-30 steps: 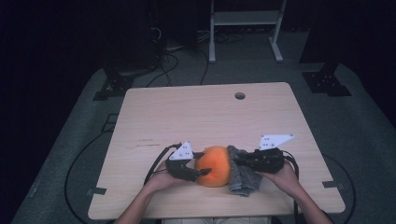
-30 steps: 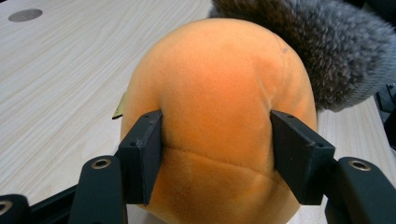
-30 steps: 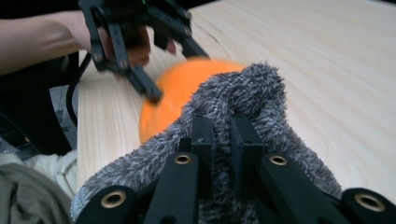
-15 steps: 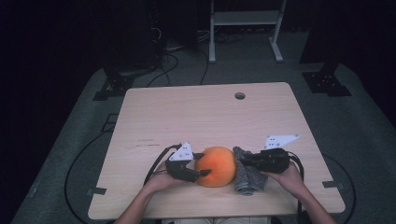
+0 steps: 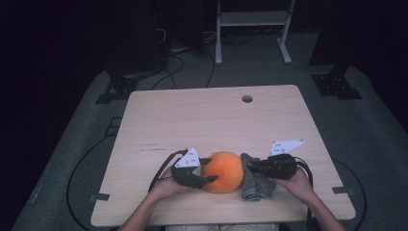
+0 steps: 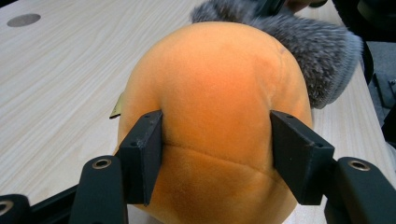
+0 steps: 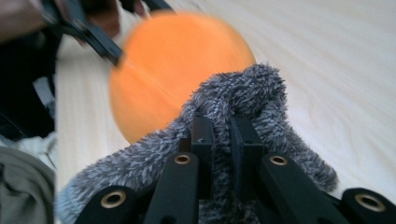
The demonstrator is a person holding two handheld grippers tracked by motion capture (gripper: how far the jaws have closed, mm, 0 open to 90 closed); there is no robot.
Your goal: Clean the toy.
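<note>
Between the left gripper's (image 5: 208, 169) clamping jaws, the orange plush (image 5: 222, 171) is risking slipping as the right gripper (image 5: 251, 166), pinching the grey cloth (image 5: 255, 185), is tugging.

High view dim, surroundings near black, table (image 5: 211, 120) evenly lit, soft. Left gripper view sharp and bright. Right gripper view motion-blurred past the sharp jaws.

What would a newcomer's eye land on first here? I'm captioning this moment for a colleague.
The orange plush ball at the table's near edge, clamped by the left gripper. Right beside it lies a fuzzy grey cloth, pinched by the right gripper.
</note>
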